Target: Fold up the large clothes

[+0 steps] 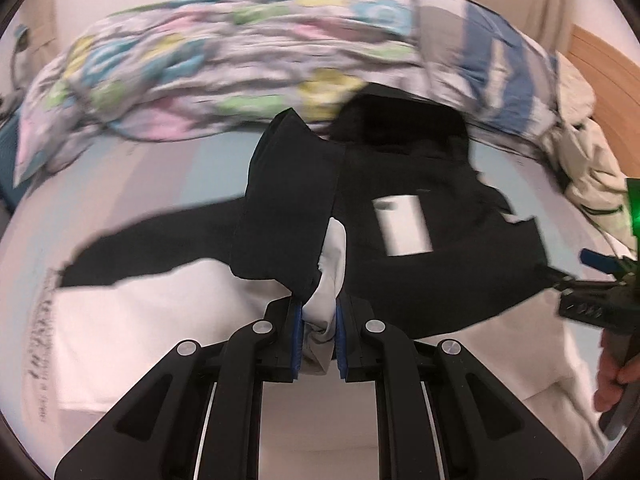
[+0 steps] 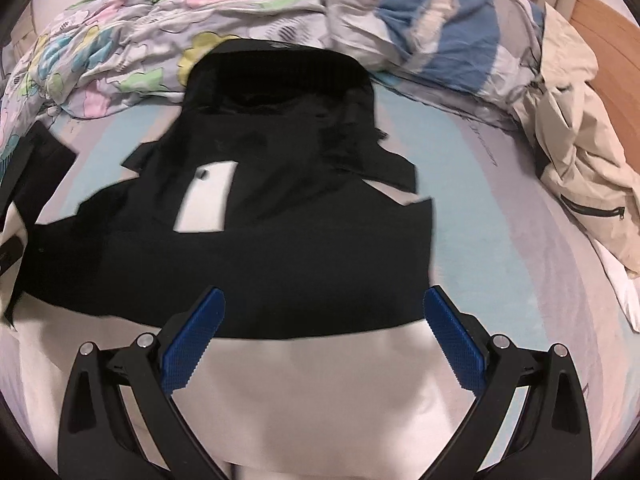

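Black-and-white jacket (image 2: 280, 248) lies spread (white chest patch (image 2: 206, 196)) on bed (image 2: 480, 184).

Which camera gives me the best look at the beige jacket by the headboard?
The right wrist view: the beige jacket lies crumpled at the bed's right edge, sharp enough to show its dark zipper. The left wrist view catches only a blurred corner of it at the frame's edge.

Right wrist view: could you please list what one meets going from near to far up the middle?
Right hand-held gripper → white cloth → black jacket → flowered duvet.
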A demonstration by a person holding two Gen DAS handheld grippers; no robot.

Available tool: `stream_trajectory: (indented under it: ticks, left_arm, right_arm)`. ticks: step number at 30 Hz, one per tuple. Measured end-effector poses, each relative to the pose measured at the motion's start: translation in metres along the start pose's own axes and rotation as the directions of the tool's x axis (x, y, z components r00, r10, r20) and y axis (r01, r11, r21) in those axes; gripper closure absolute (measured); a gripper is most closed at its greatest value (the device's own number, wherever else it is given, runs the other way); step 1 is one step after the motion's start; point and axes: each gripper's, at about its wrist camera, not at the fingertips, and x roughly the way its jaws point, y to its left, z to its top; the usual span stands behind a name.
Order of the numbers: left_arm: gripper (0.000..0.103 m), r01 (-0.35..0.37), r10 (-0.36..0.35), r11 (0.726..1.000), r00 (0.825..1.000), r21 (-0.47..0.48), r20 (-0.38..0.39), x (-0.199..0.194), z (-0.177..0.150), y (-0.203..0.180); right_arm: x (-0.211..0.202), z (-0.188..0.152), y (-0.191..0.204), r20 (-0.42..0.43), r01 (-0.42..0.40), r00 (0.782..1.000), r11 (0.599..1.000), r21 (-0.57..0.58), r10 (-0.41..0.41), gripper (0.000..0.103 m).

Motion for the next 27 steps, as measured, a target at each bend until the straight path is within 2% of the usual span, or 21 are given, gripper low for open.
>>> stream_trajectory:
  ticks: [6, 13, 19, 22, 23, 25, 26, 27]
  left_arm:
    - [0.092, 0.057, -0.055, 0.997, 0.998, 0.049, -0.041, 0.032, -0.003, -0.089]
    - [0.092, 0.095, -0.088, 0.986, 0.995, 0.139, -0.054, 0.045, -0.018, -0.174]
    - [0.092, 0.139, -0.126, 0.974, 0.989, 0.181, -0.082, 0.058, -0.03, -0.228]
    - [0.088, 0.143, -0.118, 0.971, 0.984, 0.194, -0.135, 0.075, -0.041, -0.246]
    - [0.08, 0.15, -0.117, 0.97, 0.978, 0.193, -0.173, 0.082, -0.044, -0.249]
    - [0.046, 0.132, -0.096, 0.972, 0.979, 0.196, -0.18, 0.082, -0.045, -0.248]
    - [0.022, 0.123, -0.096, 0.974, 0.985, 0.191, -0.147, 0.072, -0.042, -0.243]
    - [0.012, 0.104, -0.086, 0.977, 0.991, 0.188, -0.104, 0.061, -0.039, -0.239]
  right_arm:
    - [0.031, -0.024, -0.048, -0.048, -0.005, 0.999, 1.0, -0.015, 0.004, 0.012]
    - [0.035, -0.037, -0.093, -0.042, -0.015, 0.999, 1.0, -0.003, 0.015, 0.012]
    - [0.035, -0.042, -0.146, -0.038, 0.016, 0.999, 0.999, 0.044, -0.015, 0.011]
    - [0.033, -0.04, -0.171, -0.042, 0.022, 0.999, 0.998, 0.067, -0.019, 0.011]
    - [0.031, -0.038, -0.175, -0.041, 0.017, 0.999, 0.997, 0.071, -0.014, 0.011]
    - [0.022, -0.03, -0.18, -0.031, -0.002, 1.0, 0.998, 0.066, 0.004, 0.011]
    - [0.018, -0.026, -0.178, -0.025, -0.015, 1.0, 0.998, 0.058, 0.016, 0.011]
    - [0.012, -0.021, -0.175, -0.012, -0.034, 0.999, 0.998, 0.047, 0.034, 0.011]
